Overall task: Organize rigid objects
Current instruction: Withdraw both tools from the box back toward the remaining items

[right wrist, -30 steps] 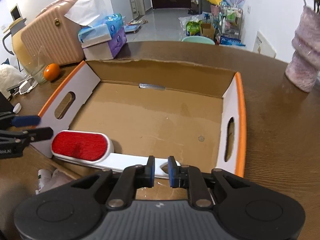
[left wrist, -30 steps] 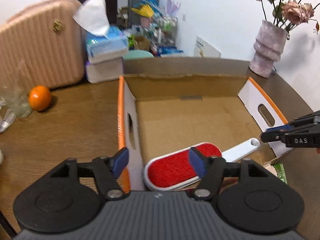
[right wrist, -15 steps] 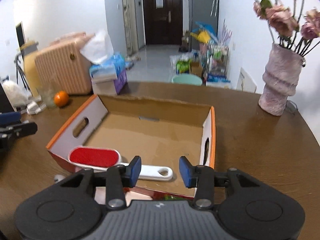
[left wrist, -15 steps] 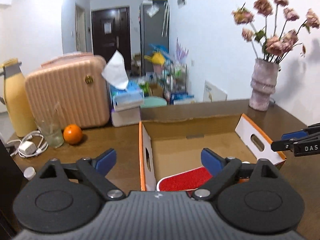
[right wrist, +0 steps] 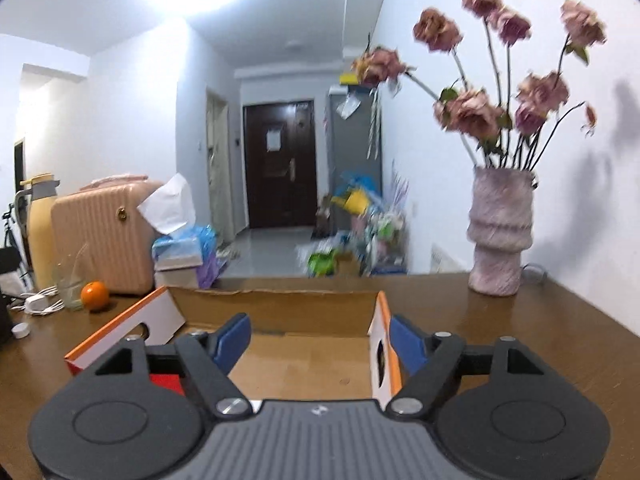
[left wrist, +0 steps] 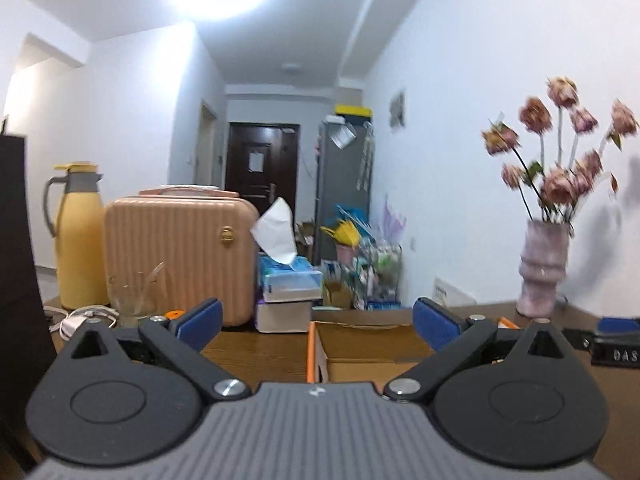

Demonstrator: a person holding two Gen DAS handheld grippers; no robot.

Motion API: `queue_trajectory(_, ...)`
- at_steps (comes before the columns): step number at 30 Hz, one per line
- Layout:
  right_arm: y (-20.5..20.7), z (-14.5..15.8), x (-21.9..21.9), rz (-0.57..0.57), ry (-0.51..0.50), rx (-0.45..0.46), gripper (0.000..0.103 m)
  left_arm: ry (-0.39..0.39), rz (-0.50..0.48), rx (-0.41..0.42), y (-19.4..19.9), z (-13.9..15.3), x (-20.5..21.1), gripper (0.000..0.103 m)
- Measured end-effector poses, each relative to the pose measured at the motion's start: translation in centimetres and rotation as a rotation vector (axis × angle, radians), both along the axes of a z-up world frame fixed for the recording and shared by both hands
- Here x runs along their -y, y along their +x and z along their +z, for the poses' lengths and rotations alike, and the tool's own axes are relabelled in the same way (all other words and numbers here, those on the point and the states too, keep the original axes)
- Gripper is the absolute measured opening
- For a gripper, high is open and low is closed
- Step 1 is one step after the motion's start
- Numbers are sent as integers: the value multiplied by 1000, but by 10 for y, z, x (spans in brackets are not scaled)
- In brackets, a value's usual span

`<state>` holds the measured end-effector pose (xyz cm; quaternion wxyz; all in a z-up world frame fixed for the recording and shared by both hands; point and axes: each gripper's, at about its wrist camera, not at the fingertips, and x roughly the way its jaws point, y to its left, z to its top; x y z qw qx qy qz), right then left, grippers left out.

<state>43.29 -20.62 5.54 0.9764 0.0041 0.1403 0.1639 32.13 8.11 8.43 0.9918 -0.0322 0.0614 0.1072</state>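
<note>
Both my tongs empty: left gripper [left wrist: 316,319] and right gripper [right wrist: 320,337] jaws opening. Judged best: lift clear of cardboard box [right wrist: 280,312], seek next item.

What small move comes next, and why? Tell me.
Probably tilt both grippers back down toward the table: the left gripper and right gripper hold nothing, jaws opening, and the open cardboard box with orange edges sits low in view.
</note>
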Motion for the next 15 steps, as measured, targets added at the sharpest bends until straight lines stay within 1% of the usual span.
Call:
queue_trajectory(4, -8, -2, -4, -24, -15, 32, 77, 1, 20, 1, -9, -5, -12, 103)
queue_trajectory(8, -22, 1, -6, -6, -10, 63, 81, -5, 34, 3, -28, -7, -21, 103)
queue_trajectory(13, -52, -2, -1, 7, 24, 77, 82, -46, 42, 3, -60, -19, -30, 103)
queue_trajectory(15, -69, -7, 3, 20, 19, 80, 83, -63, 39, -16, -75, -29, -33, 103)
